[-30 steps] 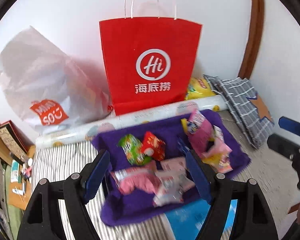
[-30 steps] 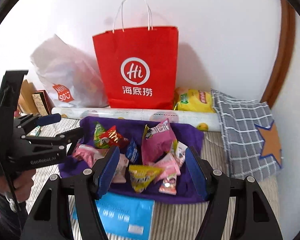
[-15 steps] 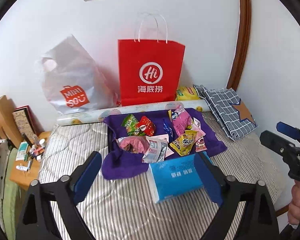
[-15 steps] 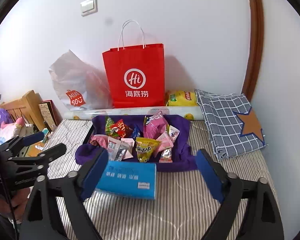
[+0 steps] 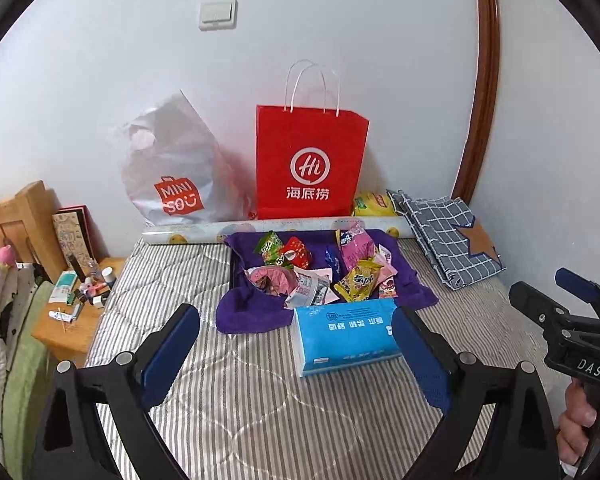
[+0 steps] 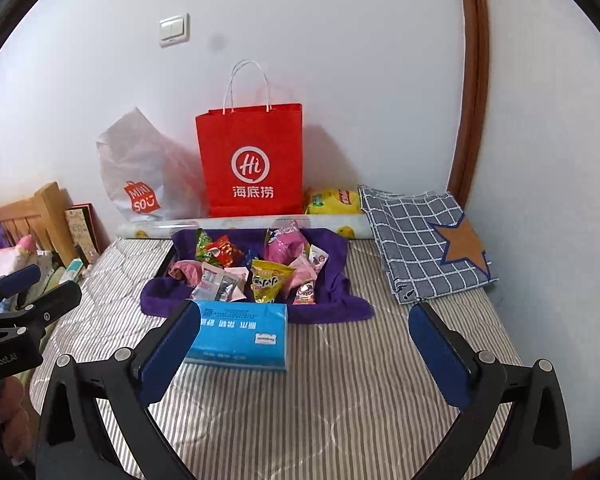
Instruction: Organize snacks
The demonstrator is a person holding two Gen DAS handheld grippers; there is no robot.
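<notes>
Both wrist views: side by side above striped bed (image 5: 236, 400), angled down toward wall, sharing snack pile (image 6: 256, 272).

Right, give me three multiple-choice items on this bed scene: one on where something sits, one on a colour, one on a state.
1. Where is the blue tissue pack?
A. inside the red paper bag
B. on the striped bedding, in front of the purple cloth
C. on the wooden side table

2. What colour is the cloth under the snack packets?
A. purple
B. green
C. white

3. How do the right gripper's jaws stand?
A. shut on a snack
B. shut on nothing
C. open, nothing between them

Answers: 1 B, it lies on the striped bedding at the near edge of the purple cloth. 2 A, purple shows all round them. 3 C, the right gripper is spread wide above bare bedding.
</notes>
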